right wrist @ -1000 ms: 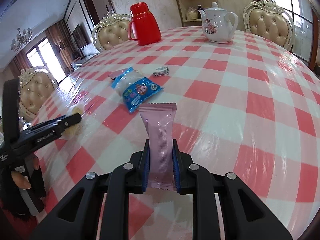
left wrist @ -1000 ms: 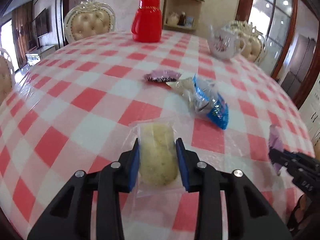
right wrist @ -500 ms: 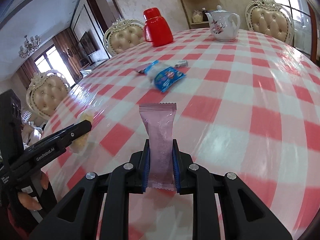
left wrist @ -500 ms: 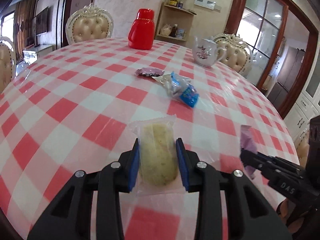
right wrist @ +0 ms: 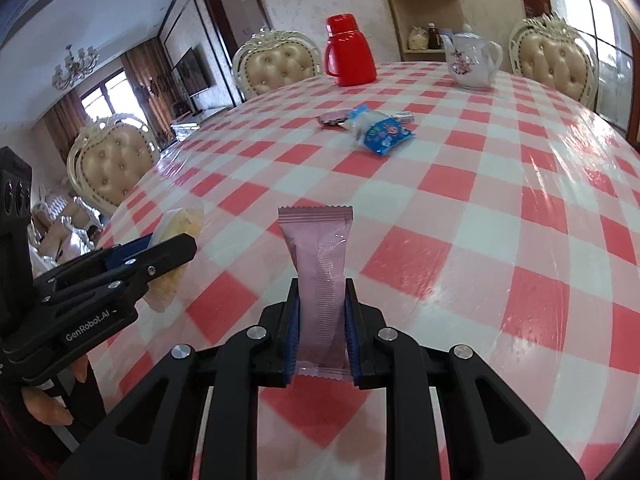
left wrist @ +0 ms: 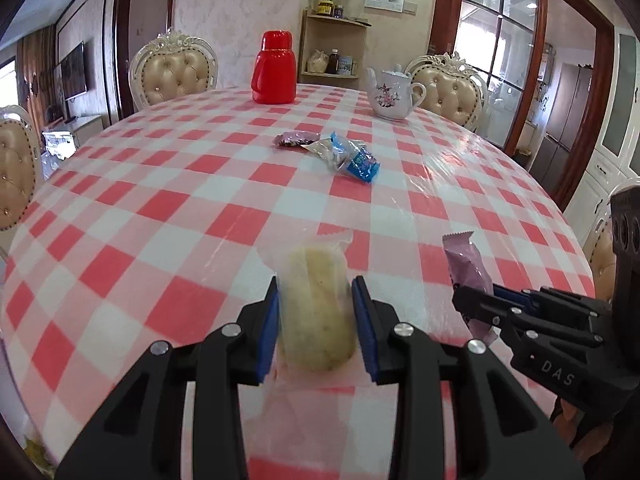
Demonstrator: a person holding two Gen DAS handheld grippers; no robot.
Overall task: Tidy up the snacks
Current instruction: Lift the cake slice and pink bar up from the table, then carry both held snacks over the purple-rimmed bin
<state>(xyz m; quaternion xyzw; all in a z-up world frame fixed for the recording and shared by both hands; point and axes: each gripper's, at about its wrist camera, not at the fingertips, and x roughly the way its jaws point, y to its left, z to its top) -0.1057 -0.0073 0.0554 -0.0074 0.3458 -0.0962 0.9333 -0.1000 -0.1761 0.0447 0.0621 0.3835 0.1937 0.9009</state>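
the side of my right gripper (left wrist: 476, 312) reads "das", and the side of my left gripper (right wrist: 168, 252) reads "genrobot.ai". the print on the blue snack bag (right wrist: 382, 130) is too small to read. my left gripper pinches a pale yellow cake in a clear wrapper (left wrist: 316, 312) between its blue pads. my right gripper pinches a pink foil bar (right wrist: 322, 276) with crimped ends, standing upright. both are held over the near edge of the checked table (left wrist: 160, 208), well short of the red flask (left wrist: 275, 68). the blue bag and a dark purple packet (left wrist: 296, 139) lie together on the cloth between me and the flask. a white teapot (left wrist: 393, 94) stands right of the flask.
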